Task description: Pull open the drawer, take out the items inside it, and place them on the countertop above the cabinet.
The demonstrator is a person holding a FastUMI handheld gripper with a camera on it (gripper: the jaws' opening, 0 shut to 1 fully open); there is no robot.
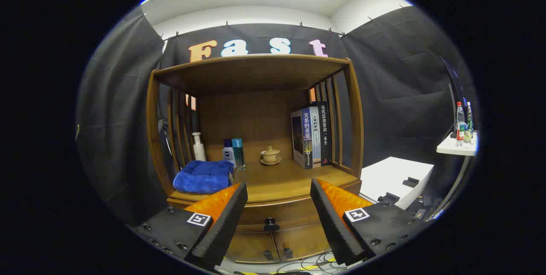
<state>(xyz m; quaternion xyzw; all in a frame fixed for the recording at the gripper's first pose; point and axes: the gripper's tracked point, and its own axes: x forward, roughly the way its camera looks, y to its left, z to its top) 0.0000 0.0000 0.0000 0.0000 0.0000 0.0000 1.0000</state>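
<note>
Two books [310,136] beyond open gripper [278,206]; drawer [273,217] closed.

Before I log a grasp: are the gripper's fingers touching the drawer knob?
Apart. The gripper view shows the gripper open, the drawer knob standing beyond its fingers with cabinet front visible either side.

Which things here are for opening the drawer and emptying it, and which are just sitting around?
For the job: drawer, shut; its knob, between the fingers; countertop; gripper, open.

Just sitting around: blue towel, pump bottle, two small bottles, lidded cup, books.
</note>
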